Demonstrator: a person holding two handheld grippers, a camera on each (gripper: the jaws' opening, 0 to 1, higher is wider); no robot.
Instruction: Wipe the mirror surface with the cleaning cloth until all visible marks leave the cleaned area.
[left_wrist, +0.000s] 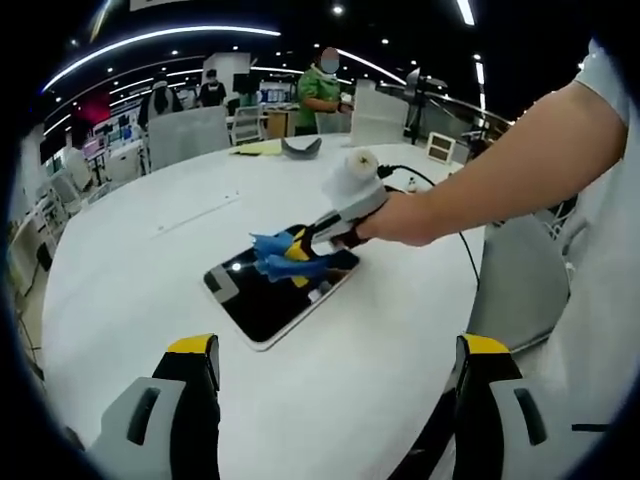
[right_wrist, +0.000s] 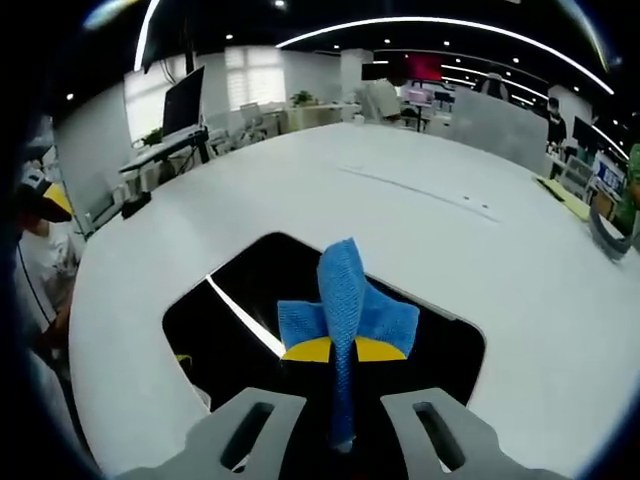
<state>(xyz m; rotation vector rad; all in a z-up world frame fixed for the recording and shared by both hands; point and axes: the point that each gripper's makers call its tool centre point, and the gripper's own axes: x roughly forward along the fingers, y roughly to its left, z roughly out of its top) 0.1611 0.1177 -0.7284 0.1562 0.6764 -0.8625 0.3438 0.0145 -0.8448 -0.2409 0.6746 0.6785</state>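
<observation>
Right claw (right_wrist: 343, 352) grips the blue cleaning cloth (right_wrist: 346, 300), pressing it onto the dark mirror (left_wrist: 268, 290) lying mid-worktop (left_wrist: 380, 370). Left claw (left_wrist: 335, 350) hovers near the worktop's edge, jaws wide apart and empty.

Left gripper view: the blue cleaning cloth (left_wrist: 283, 257) and the right gripper (left_wrist: 312, 252) gripping it cover the middle of the flat rectangular dark mirror with a pale rim (left_wrist: 262, 305); marks on the glass under them cannot be judged. The left gripper (left_wrist: 338, 390) is cut off at the bottom edge; just its yellow-tipped jaws show, set wide apart.

Right gripper view: the cloth (right_wrist: 346, 310) hides the jaw tips and the mirror (right_wrist: 240, 345) beneath; mirror's near edge lost behind the gripper body. Any smudges are too faint to tell.

Objects at the far rim of the round white table (left_wrist: 400, 340) are too small to identify.
</observation>
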